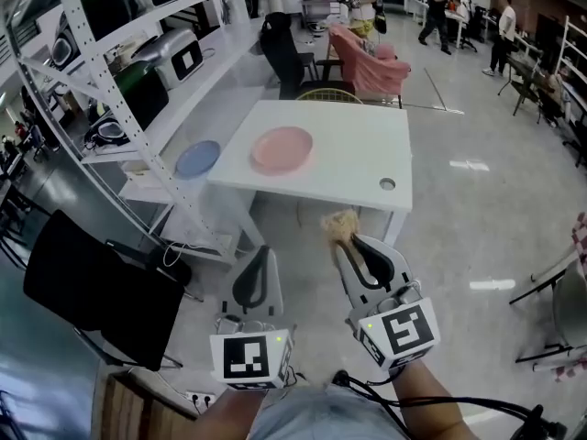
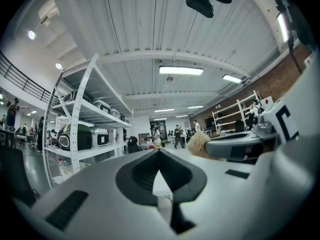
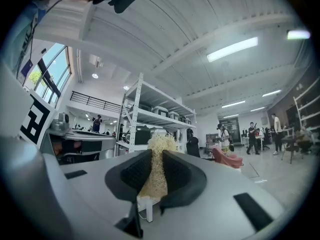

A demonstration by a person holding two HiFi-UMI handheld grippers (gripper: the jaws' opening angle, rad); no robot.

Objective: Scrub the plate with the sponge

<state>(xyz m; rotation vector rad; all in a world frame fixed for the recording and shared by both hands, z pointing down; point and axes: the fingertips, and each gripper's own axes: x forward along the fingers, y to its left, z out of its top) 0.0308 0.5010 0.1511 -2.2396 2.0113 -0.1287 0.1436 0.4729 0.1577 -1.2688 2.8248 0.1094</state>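
- Your right hand-held gripper [image 3: 152, 173] had its jaws closed on the sponge [image 3: 159, 145]. The dark ribbed pads pinched its lower part and a loose tuft stood out beyond the tips.
- Your left hand-held gripper [image 2: 159, 156] was empty, its jaws closed tip to tip with nothing between them.
- In the head view both hand-held grippers hung over the floor [image 1: 459, 236], short of the worktop [image 1: 362, 159] and well apart from the plate [image 1: 282, 148].
- The plate lay flat on the worktop's far left part, with nothing holding it.
- Risk 1: the sponge looked coarse, fibrous and springy, and only a narrow part of it was gripped. Under hard sideways scrubbing it could probably have twisted or pulled free of the pads.
- Risk 2: the plate was round, shallow, pink and smooth, and the white worktop looked smooth too. With your left hand-held gripper away from it, the scrubbing strokes could have pushed it toward the near or left edge.
- Risk 3: had you pressed too low, the hard jaw tips might have met the plate instead of the tuft.
- A blue plate [image 1: 197, 159] of like shape lay on a lower surface left of the worktop; the task seemed to concern the pink one.
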